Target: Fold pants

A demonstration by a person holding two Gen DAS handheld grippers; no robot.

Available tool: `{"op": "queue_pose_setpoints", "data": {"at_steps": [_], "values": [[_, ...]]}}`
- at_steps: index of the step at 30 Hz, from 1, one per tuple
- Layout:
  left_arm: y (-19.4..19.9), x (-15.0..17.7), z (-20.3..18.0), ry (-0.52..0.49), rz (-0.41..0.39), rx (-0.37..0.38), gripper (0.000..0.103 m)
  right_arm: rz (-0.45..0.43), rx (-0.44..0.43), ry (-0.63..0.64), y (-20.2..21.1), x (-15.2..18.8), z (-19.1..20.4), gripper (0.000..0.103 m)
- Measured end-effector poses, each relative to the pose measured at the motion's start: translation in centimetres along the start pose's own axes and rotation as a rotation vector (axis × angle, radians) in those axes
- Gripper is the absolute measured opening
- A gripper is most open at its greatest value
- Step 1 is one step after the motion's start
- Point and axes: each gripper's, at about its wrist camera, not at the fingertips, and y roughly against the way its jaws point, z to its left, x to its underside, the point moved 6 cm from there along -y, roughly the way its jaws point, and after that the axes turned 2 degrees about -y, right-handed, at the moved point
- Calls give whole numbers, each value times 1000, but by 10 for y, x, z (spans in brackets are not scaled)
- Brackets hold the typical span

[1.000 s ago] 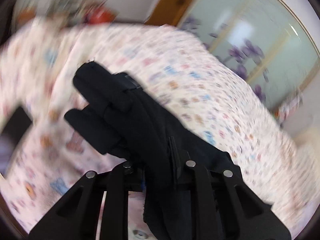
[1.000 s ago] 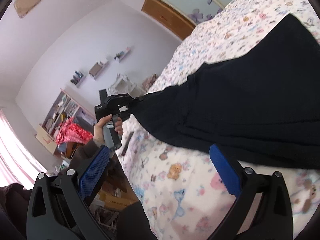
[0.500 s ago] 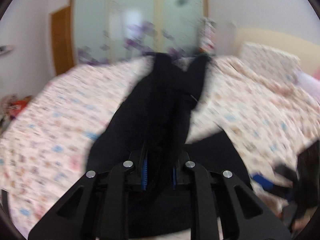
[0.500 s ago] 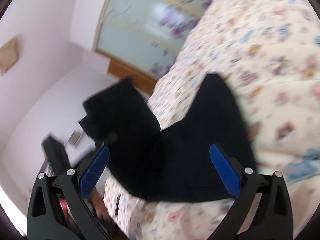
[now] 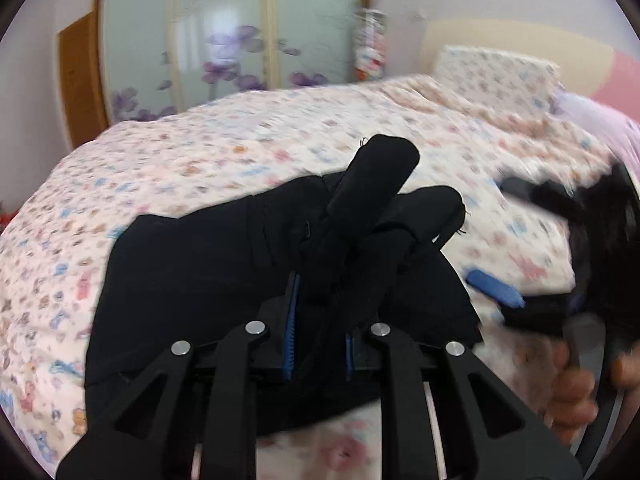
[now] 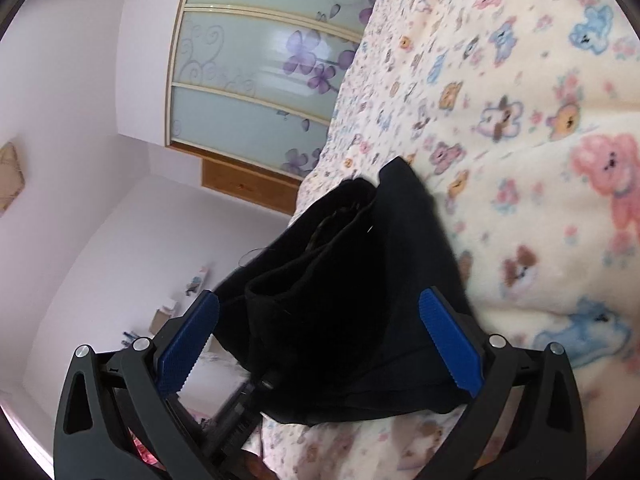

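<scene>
The black pants (image 5: 208, 276) lie bunched and partly folded on the bed. My left gripper (image 5: 318, 332) is shut on a thick bundle of the black fabric, which sticks up between its blue pads. In the right wrist view the pants (image 6: 360, 288) fill the space in front of my right gripper (image 6: 320, 344), whose jaws stand wide apart with nothing between the blue pads. The right gripper also shows blurred at the right edge of the left wrist view (image 5: 520, 296), held by a hand.
The bed has a cream cover printed with small bears (image 6: 540, 120). A pillow (image 5: 496, 76) lies at the head. A sliding wardrobe with frosted flowered doors (image 5: 224, 40) stands beyond the bed, beside a wooden door (image 5: 78, 80).
The left gripper has carried its bundle of fabric across and lowered it onto the rest of the pants. The right gripper has stayed open and come closer to the folded heap.
</scene>
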Motion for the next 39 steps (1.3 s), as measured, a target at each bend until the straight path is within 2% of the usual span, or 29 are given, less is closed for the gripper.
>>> {"op": "queue_pose_setpoints", "data": {"at_steps": [3, 6, 9, 10, 11, 12, 13, 14, 17, 20, 22, 24, 29, 31, 33, 35, 36, 39], "values": [[-27, 30, -14, -70, 105, -6, 18, 15, 4, 10, -6, -1, 2, 102], [-29, 35, -14, -83, 85, -21, 19, 36, -1, 17, -10, 0, 4, 102], [-28, 32, -12, -72, 91, -32, 31, 77, -1, 16, -17, 2, 5, 102], [-23, 35, -15, -70, 92, -33, 40, 85, 4, 19, -20, 2, 5, 102], [-19, 36, -14, -63, 89, -26, 55, 95, 13, 30, -20, 4, 6, 102], [-16, 39, -16, -52, 82, -9, 67, 97, 26, 42, -21, 4, 6, 102], [-8, 39, -17, -29, 59, 19, 91, 97, 36, 51, -22, 4, 5, 102], [6, 38, -14, 12, 7, 34, 101, 99, 45, 59, -23, 4, 4, 102], [35, 37, 3, 97, -113, 31, 101, 108, 72, 72, -27, 5, 3, 102], [51, 42, 35, 174, -209, -78, 101, 142, 136, 120, -36, 4, 5, 102], [55, 46, 50, 212, -245, -149, 101, 179, 161, 139, -41, 2, 7, 102], [55, 46, 60, 258, -248, -200, 101, 236, 219, 154, -53, -5, 7, 98], [52, 46, 71, 305, -232, -199, 101, 357, 315, 185, -78, -14, 4, 87], [52, 45, 75, 316, -228, -196, 101, 397, 360, 202, -87, -10, 0, 74], [50, 44, 74, 331, -225, -194, 101, 429, 422, 304, -95, 0, 2, 68], [48, 46, 76, 348, -218, -193, 101, 447, 491, 399, -102, 9, -1, 55], [46, 49, 77, 353, -215, -193, 101, 453, 498, 421, -103, 12, -1, 44], [44, 51, 80, 371, -202, -200, 101, 421, 441, 389, -97, 10, 6, 27]]}}
